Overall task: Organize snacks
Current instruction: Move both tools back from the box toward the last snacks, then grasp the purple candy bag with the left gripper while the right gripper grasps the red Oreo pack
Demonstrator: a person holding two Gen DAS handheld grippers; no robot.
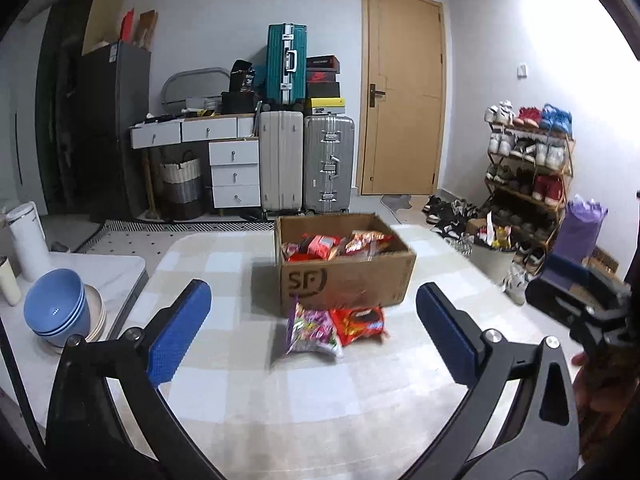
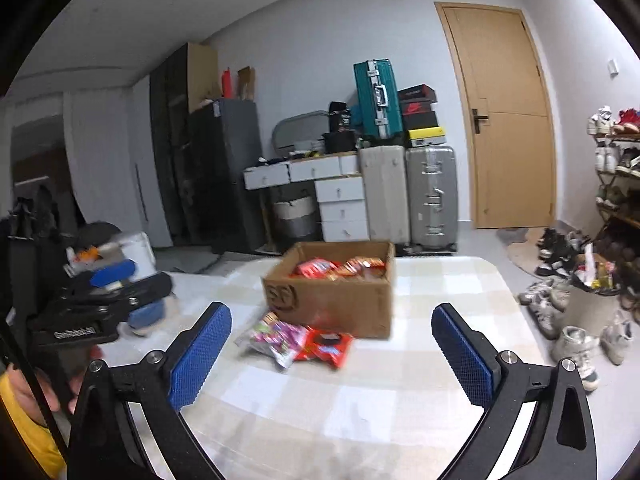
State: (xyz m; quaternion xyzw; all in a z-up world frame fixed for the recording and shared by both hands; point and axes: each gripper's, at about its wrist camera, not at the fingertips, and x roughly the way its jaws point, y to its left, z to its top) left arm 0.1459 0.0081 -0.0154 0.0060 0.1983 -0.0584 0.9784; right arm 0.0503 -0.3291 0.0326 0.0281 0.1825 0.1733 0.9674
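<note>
Wide checked cloth in beige and white (image 1: 248, 392) over the table, mostly bare in the foreground, with open cloth on every side of the snack packets. Far rounded table edge just behind the brown cardboard box printed with black letters (image 1: 348, 276); right edge dropping to floor crowded with shoes.

Left gripper with blue ribbed pads on black arms (image 1: 314, 332) spread wide, nothing between the pads, low over the near cloth. Right gripper of the same build (image 2: 331, 354) likewise spread wide and empty.

Seen only from the left wrist: stack of blue bowls (image 1: 56, 308) on a white side table (image 1: 116, 276) at the left, touching the cloth-covered table's edge; white cylindrical jug (image 1: 26, 240) behind the bowls; purple bag (image 1: 580, 228) beside the wooden shoe rack (image 1: 532, 168); right gripper's black body at the far right edge. Seen only from the right wrist: left gripper's black frame at the far left, and a yellow sleeve (image 2: 24, 436) in the lower left corner.

Cardboard box open at the top, holding a heap of red and orange snack packets (image 1: 332, 246). In front of the box, near or touching its front wall, two packets flat on the cloth: a purple-pink crinkled bag (image 1: 310, 332) on the left and a red packet (image 1: 360, 324) on the right, edges overlapping. Both blurred; print unreadable.
</note>
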